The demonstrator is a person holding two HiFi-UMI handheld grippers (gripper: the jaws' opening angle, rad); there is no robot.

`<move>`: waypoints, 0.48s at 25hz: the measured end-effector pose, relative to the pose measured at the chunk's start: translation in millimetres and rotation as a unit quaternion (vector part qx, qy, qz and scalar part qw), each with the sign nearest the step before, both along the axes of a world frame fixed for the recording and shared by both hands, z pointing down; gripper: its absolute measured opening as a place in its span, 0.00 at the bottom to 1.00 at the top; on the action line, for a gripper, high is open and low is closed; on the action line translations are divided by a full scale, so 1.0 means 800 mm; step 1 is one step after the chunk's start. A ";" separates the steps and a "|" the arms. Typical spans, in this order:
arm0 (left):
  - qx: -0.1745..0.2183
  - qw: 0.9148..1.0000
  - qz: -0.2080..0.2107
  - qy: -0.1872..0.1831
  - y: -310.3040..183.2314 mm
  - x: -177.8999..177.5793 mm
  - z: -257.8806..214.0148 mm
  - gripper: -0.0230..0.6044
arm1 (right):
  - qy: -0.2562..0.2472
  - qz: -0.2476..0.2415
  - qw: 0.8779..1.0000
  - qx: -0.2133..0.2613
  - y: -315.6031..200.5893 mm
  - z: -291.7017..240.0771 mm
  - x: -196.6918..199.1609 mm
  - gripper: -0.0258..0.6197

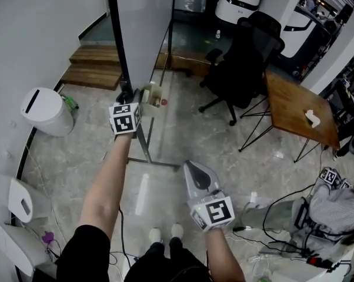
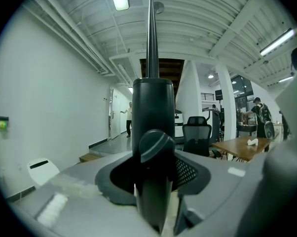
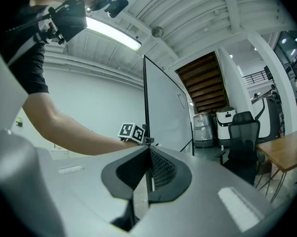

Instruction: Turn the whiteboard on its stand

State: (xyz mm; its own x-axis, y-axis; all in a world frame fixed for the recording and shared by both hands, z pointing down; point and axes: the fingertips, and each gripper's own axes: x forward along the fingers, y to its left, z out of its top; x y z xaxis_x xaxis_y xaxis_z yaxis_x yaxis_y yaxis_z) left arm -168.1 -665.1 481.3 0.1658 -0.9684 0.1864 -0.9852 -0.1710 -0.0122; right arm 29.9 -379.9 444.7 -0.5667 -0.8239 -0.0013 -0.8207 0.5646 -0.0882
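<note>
From above, the whiteboard (image 1: 143, 22) stands upright at the top of the room and is seen almost edge on. Its black post (image 1: 119, 46) runs down the near edge. The left gripper (image 1: 129, 94) is right at that post, low on the board, at the end of an outstretched arm (image 1: 109, 181). The right gripper (image 1: 193, 168) hangs well apart from the board, close to the person's shoes (image 1: 165, 234), and points toward the board. A chair (image 1: 247, 57) and a table (image 1: 294, 107) stand off to the right, and a white bin (image 1: 44, 111) to the left.

In the left gripper view, the post (image 2: 153, 112) rises straight up the middle between the two jaws. A round knob (image 2: 156, 144) on it faces the camera. The jaws stand one on each side of the post with a thin pale gap beside it, so they surround it without clamping it. Above, the board narrows to a thin dark edge (image 2: 151, 33).

In the right gripper view, the jaws are drawn together at the tips with nothing between them. The whiteboard (image 3: 166, 112) stands ahead, well apart from this gripper, upright with its face angled off to the right. At its post sits the marker cube (image 3: 132, 131) of the other gripper, with the arm (image 3: 64, 132) reaching in from the left.
</note>
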 end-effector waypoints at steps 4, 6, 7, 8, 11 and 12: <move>-0.002 1.000 0.001 0.002 0.006 -0.005 0.001 0.32 | 0.003 0.001 1.000 -0.001 0.008 0.004 -0.002 0.05; -0.001 1.000 0.002 0.003 0.013 -0.007 0.001 0.32 | 0.001 0.006 1.000 -0.002 0.012 0.005 -0.001 0.05; -0.001 1.000 0.002 0.003 0.016 -0.009 0.001 0.32 | 0.001 0.008 1.000 -0.003 0.015 0.005 -0.002 0.05; -0.002 1.000 0.002 0.004 0.020 -0.012 0.001 0.32 | 0.000 0.008 1.000 -0.003 0.016 0.004 -0.004 0.05; -0.003 1.000 0.000 0.008 0.028 -0.021 0.003 0.32 | -0.003 0.008 1.000 0.002 0.020 0.000 -0.012 0.05; -0.003 1.000 -0.001 0.008 0.031 -0.023 0.004 0.32 | -0.003 0.008 1.000 0.003 0.021 0.000 -0.014 0.05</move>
